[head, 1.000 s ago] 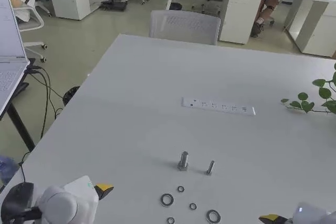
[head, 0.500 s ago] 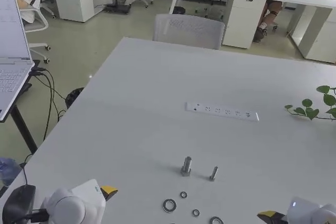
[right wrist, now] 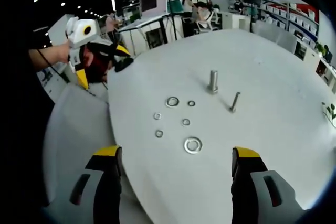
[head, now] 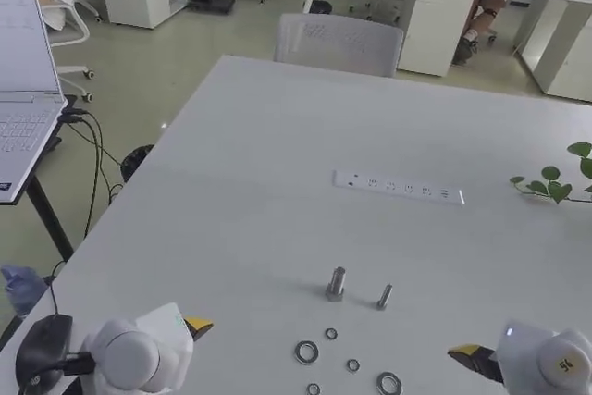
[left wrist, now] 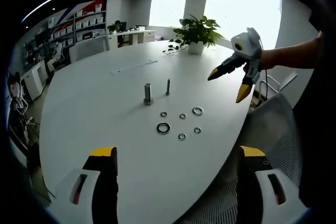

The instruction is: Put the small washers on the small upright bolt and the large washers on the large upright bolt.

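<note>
Both grippers gape wide and empty; every washer lies loose on the table.

Head view: the left gripper (head: 190, 330) and right gripper (head: 472, 356) sit at the near edge of the white table (head: 277, 164), the washers (head: 306, 352) between them, and the large bolt (head: 336, 284) and small bolt (head: 384, 297) stand just beyond, the large one nearer the left gripper. Left gripper view: its own jaws stand far apart with nothing between them; washers (left wrist: 163, 128) lie ahead, bolts farther on, and the right gripper (left wrist: 226, 88) hangs to the right, jaws parted. Right gripper view: its jaws are equally wide and bare; a large washer (right wrist: 192, 144) lies nearest ahead, and the left gripper (right wrist: 105, 72) hangs up to the left, jaws parted.
</note>
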The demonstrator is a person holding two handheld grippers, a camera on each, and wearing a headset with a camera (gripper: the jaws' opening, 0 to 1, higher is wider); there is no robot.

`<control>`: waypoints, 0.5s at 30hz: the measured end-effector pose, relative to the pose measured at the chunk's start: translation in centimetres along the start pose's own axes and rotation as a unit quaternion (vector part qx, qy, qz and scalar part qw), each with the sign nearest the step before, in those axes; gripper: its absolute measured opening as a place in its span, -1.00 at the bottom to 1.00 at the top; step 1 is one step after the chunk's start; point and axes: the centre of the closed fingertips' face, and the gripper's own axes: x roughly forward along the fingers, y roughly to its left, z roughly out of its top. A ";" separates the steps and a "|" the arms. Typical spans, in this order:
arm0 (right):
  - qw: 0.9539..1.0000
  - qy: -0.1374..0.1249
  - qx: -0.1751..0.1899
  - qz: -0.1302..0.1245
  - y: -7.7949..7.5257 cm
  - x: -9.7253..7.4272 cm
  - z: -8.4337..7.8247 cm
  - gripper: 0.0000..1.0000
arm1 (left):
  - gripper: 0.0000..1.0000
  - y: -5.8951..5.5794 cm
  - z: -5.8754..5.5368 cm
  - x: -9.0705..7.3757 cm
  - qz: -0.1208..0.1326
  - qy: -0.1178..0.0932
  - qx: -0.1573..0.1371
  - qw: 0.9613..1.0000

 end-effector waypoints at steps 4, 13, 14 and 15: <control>1.000 0.010 -0.010 -0.006 -0.6 0.1 -0.2 0.75 | 0.89 -0.3 -0.4 -0.1 0.001 0.003 -0.002 1.000; 0.999 0.036 -0.014 -0.007 -1.8 0.1 -0.1 0.70 | 0.86 -0.9 -0.8 0.4 -0.002 0.008 -0.010 1.000; 0.999 0.036 -0.015 -0.005 -1.8 0.2 0.0 0.70 | 0.85 -1.0 -0.9 0.5 -0.002 0.008 -0.011 1.000; 0.999 0.035 -0.018 -0.003 -1.9 0.3 0.2 0.70 | 0.84 -1.0 -0.9 0.6 -0.001 0.007 -0.011 1.000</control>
